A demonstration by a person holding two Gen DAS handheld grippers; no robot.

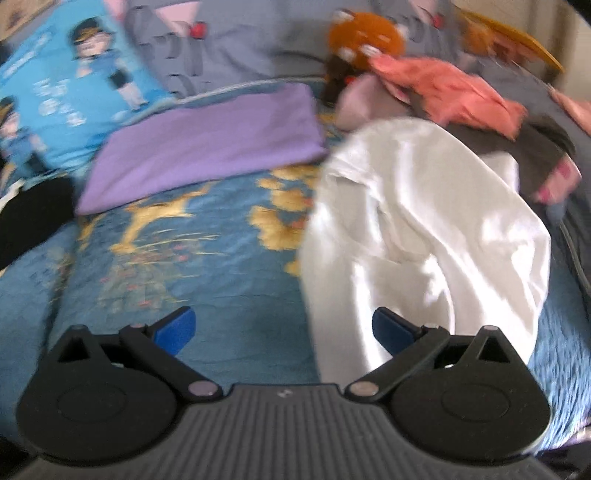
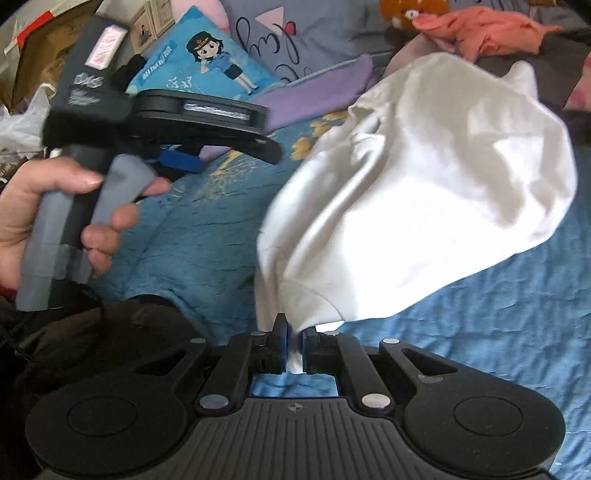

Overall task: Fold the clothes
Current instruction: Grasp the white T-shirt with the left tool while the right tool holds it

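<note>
1. Right claw [image 2: 294, 349]: clenched on a corner of the white garment [image 2: 417, 199], fabric pinched between the blue pads [image 2: 282, 347].
2. White garment: billows up and away ahead-right of the right claw, lifted off the bed's blue bedspread [image 2: 480, 332] near the pinch; cannot tell how much of the far end rests on the bed.
3. Left claw [image 1: 284, 332]: released, jaws spread wide, blue pads [image 1: 179, 330] well apart, nothing between them.
4. Same white garment [image 1: 417, 236] in the left wrist view: ahead-right of the left claw, its near edge just beside or behind the right-hand pad; contact cannot be told, view blurred.
5. Left claw [image 2: 177, 158] in the right wrist view: held by the person's left hand [image 2: 66, 218], up-left of the right claw, apart from the white garment.
6. Purple cloth [image 1: 207, 147]: lies flat ahead-left of the left claw, on the bedspread [image 1: 184, 251], beyond the gold pattern.
7. Blue cartoon pillow [image 1: 74, 92]: far-left ahead of the left claw, behind the purple cloth.
8. Pink garment [image 1: 454, 92]: crumpled, far ahead-right, beyond the white garment, on a dark grey garment [image 1: 517, 144].
9. Orange plush toy [image 1: 365, 35]: far ahead, just left of the pink garment.
10. Black cloth [image 1: 29, 221]: left edge, ahead-left of the left claw.
</note>
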